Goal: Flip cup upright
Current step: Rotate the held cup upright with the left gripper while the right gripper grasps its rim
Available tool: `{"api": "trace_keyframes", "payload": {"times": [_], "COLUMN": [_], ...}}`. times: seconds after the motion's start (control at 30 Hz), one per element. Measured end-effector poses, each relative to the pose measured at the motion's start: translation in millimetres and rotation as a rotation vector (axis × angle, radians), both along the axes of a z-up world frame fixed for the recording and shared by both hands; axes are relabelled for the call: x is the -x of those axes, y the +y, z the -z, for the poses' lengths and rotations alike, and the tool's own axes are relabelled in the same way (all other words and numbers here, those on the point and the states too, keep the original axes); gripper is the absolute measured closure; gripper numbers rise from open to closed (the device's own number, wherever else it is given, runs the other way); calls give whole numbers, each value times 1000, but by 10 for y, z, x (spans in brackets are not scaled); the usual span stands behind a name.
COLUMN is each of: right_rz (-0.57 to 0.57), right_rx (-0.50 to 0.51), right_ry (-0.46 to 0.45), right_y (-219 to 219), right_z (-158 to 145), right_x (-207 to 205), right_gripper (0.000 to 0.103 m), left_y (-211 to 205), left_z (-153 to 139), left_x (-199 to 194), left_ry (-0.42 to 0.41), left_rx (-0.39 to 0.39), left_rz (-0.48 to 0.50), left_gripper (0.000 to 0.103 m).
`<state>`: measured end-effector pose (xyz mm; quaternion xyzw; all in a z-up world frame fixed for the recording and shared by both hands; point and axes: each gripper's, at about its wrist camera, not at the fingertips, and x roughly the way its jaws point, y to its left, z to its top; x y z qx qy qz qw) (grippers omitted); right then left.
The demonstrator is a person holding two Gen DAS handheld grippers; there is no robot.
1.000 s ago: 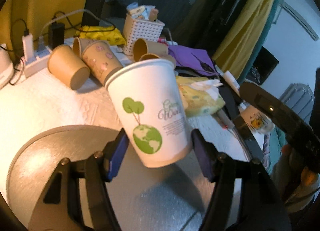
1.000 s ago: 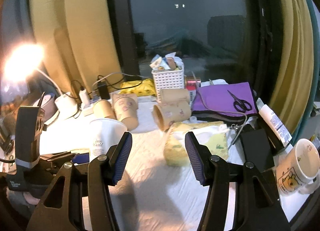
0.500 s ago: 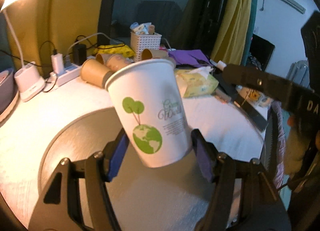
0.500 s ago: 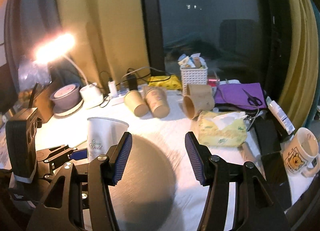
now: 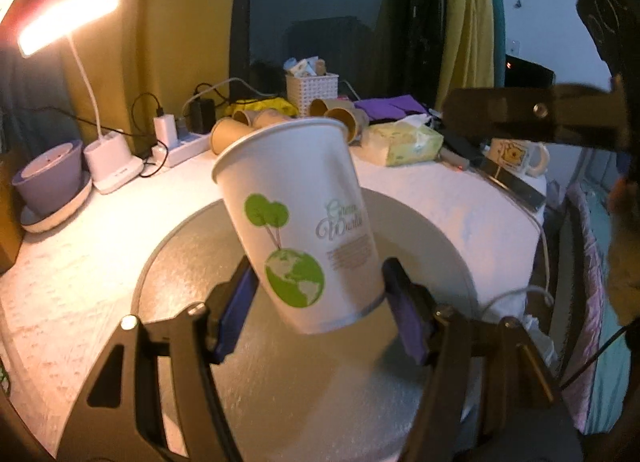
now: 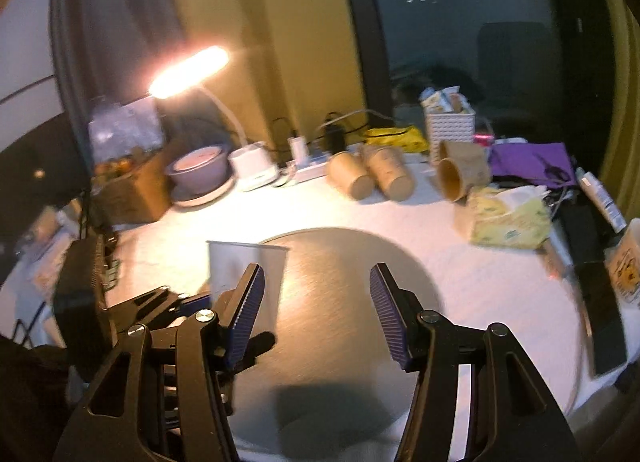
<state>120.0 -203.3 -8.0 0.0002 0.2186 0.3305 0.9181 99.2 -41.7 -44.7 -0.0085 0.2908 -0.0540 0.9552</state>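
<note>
I've lifted the cup (image 5: 298, 222) higher above the round mat (image 5: 320, 402), mouth up; my left tool (image 5: 320, 302) pinches its base, right tool (image 6: 316, 314) hangs spread, empty. Setting down remains.

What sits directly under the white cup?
Under the white cup, gripped by the left tongs, lies the round grey mat. The cup's base hides the mat patch behind it; contact is unclear.
</note>
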Motion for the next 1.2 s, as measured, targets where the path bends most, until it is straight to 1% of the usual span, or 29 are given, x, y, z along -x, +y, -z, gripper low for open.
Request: {"api": "trace_keyframes", "payload": {"times": [0.17, 0.3, 0.33, 0.37, 0.4, 0.57, 0.67, 0.83, 0.97, 1.2], "right_rz": [-62, -78, -80, -88, -98, -167, -206, -226, -228, -256], "right_rx": [-17, -22, -32, -38, -42, -35, -53, -50, -40, -21], "right_ry": [43, 65, 68, 74, 79, 100, 116, 143, 165, 210], "right_y": [89, 164, 180, 197, 218, 350, 386, 412, 445, 560], "right_z": [65, 126, 139, 151, 155, 210, 248, 271, 271, 310], "right_x": [211, 310, 334, 352, 373, 501, 585, 674, 709, 657], "right_gripper": [45, 45, 43, 37, 35, 35, 35, 35, 34, 32], "left_y": [-17, -23, -27, -33, -40, -107, -145, -176, -150, -224], "left_z": [25, 57, 68, 80, 87, 115, 132, 133, 142, 172], "left_x": [279, 444, 493, 538, 579, 786, 900, 1055, 1113, 1257], "left_ry": [-64, -90, -97, -106, -115, -170, -194, -228, -247, -288], "left_rx": [-49, -62, -66, -72, -77, -112, -116, -114, -119, -149], "left_rz": [6, 10, 13, 14, 16, 40, 60, 89, 92, 109], "left_gripper": [38, 38, 38, 38, 38, 38, 38, 38, 38, 38]}}
